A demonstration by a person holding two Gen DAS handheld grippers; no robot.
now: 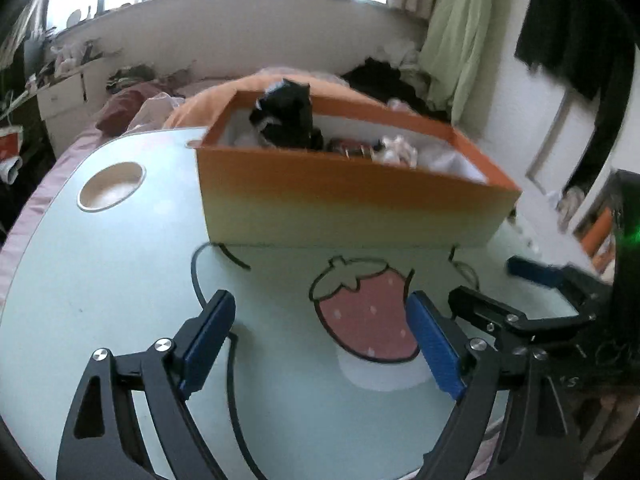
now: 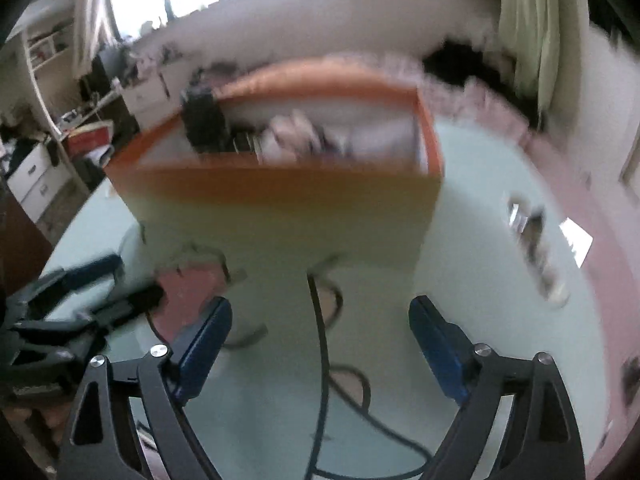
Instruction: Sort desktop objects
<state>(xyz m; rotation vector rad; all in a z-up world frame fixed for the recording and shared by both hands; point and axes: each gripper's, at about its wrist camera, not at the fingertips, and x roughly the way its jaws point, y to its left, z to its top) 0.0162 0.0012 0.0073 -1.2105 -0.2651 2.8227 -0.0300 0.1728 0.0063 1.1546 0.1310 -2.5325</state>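
Left wrist view: I hold the left gripper with jaws wide and empty over the table, aimed at the strawberry print. Box sits beyond, already holding sorted items, so it reads as the drop bin. Right wrist view, blurred: right gripper also spread, nothing between the pads, facing the box. Small object lies right of it on the table, likely still unsorted.
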